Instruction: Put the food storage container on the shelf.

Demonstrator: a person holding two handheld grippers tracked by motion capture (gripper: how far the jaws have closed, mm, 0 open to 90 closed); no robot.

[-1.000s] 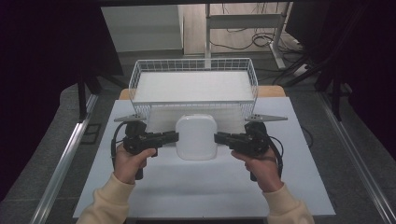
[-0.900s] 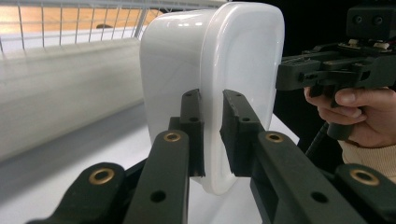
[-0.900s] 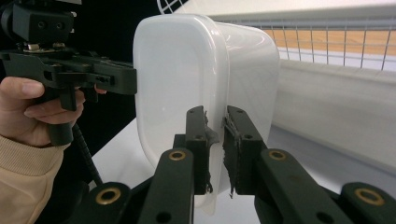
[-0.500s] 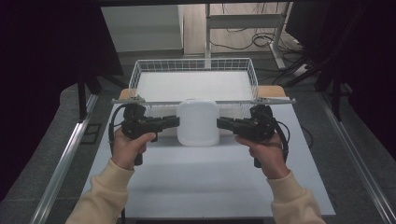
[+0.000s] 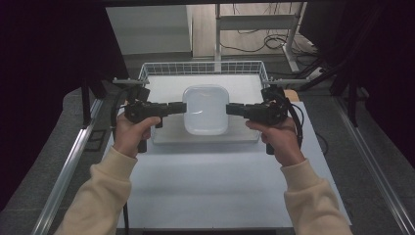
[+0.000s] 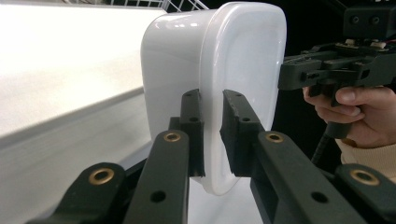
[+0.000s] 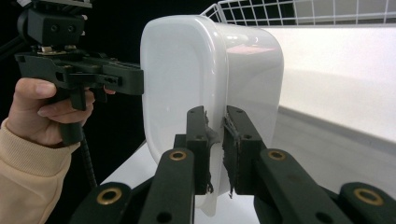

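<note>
A white rounded-square tub (image 5: 205,110) hangs level over the front half of the wire basket (image 5: 203,64), held between both grippers. My left gripper (image 5: 182,107) is shut on the tub's left rim, and my right gripper (image 5: 229,108) is shut on its right rim. In the left gripper view the jaws (image 6: 212,100) pinch the thin rim of the tub (image 6: 233,56), with the other gripper (image 6: 285,77) at the far edge. In the right gripper view the jaws (image 7: 215,116) clamp the tub (image 7: 177,70) in the same way, opposite the left gripper (image 7: 140,79).
The basket has white wire walls and a flat white floor (image 5: 244,83), and it stands at the far end of the white table (image 5: 210,181). Metal rails run along both sides of the table. Cables lie on the floor beyond the basket.
The tub was on the table in front of the basket. Both grippers have lifted it and carried it forward, so it now hangs over the basket.
</note>
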